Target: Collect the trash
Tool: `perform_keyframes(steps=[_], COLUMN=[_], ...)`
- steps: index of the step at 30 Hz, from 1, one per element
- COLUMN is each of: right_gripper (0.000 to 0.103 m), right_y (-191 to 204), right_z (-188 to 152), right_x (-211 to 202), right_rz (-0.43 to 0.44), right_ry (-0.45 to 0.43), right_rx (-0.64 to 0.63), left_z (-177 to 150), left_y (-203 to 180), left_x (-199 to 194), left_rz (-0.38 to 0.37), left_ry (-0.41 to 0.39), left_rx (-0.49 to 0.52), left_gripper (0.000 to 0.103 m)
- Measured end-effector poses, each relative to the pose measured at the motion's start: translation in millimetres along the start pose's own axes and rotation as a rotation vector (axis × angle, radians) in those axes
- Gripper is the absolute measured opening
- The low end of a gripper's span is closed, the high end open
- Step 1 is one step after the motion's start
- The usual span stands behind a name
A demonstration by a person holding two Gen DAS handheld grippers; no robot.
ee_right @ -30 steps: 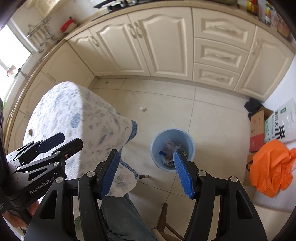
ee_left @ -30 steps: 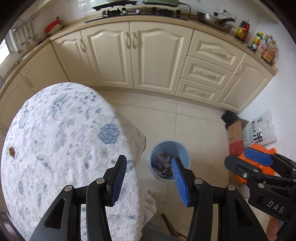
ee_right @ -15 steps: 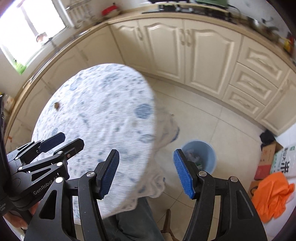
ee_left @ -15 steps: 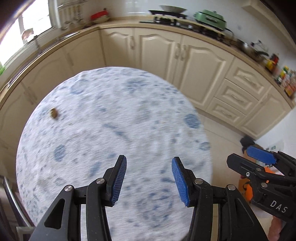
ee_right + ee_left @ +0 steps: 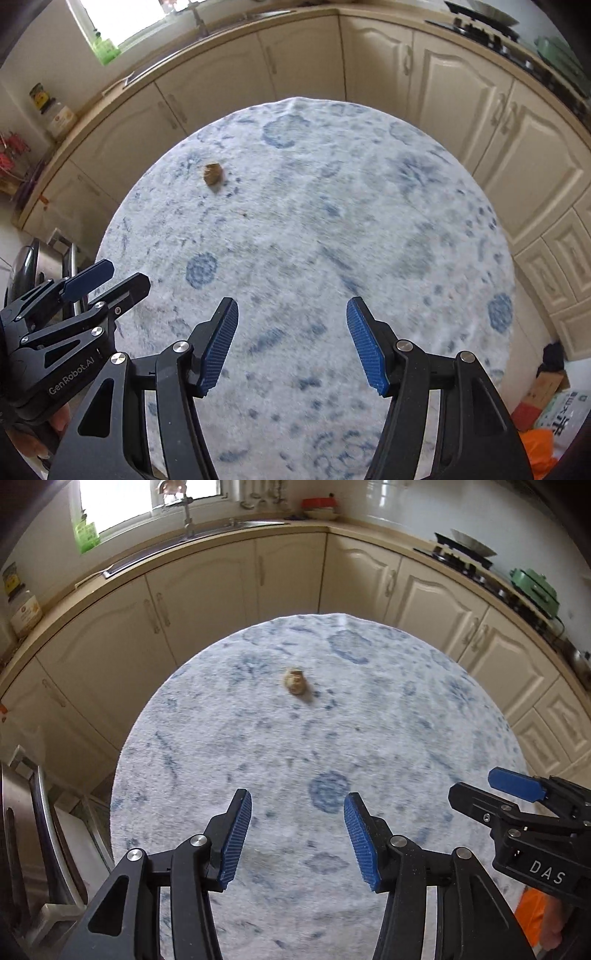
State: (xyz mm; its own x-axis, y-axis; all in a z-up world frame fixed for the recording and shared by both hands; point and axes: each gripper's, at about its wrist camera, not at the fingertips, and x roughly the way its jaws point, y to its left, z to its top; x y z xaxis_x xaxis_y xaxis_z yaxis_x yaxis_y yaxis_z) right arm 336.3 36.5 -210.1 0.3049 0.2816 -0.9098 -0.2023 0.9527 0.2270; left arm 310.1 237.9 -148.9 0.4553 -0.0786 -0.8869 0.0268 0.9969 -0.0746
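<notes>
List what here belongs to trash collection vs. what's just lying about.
For the job:
- brown scrap on the tablecloth
- left gripper, jaws open
- right gripper, jaws open

Lying about:
- green appliance
- jar
- cardboard box

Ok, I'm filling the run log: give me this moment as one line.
left gripper: open, empty | right gripper: open, empty | brown scrap: on tablecloth, ahead of both, untouched
</notes>
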Motion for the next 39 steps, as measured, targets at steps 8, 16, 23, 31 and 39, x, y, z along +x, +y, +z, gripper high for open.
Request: perform_keyframes(steps=[8,16,23,31,39], right_gripper=[0.063,0.047,0.037,0.025,0.025], right_y=[47.5,73.3,88.4,88.9,64.8], right_z=[69.1,118.3,137.0,131.3,48.0], right_x=[72.8,134.5,150.3,146.1,73.0], right_rz=[-0.031,-0.012,-0.002,0.032,0.080], right_ry=[0.036,0.105,0.112,0.115,0.112], right_rx=[-0.072,-0.041,-0.054,-0.060,-0.074], left_z=[30.9,55.8,70.0,64.9,25.4], left_y=[67.5,118.2,140.9,142.1,96.7], left_x=[47.7,86.2,106.2,108.2,65.5], left_rz=[0.004,0.018,0.025,0.023,-0.034], left_ry=[0.031,0.024,0.022,0.032,0.044], left_rx=[-0.093,-0.185,-0.230,-0.247,-0.198], left_gripper=[0.057,0.059,0.060,0.060,0.060])
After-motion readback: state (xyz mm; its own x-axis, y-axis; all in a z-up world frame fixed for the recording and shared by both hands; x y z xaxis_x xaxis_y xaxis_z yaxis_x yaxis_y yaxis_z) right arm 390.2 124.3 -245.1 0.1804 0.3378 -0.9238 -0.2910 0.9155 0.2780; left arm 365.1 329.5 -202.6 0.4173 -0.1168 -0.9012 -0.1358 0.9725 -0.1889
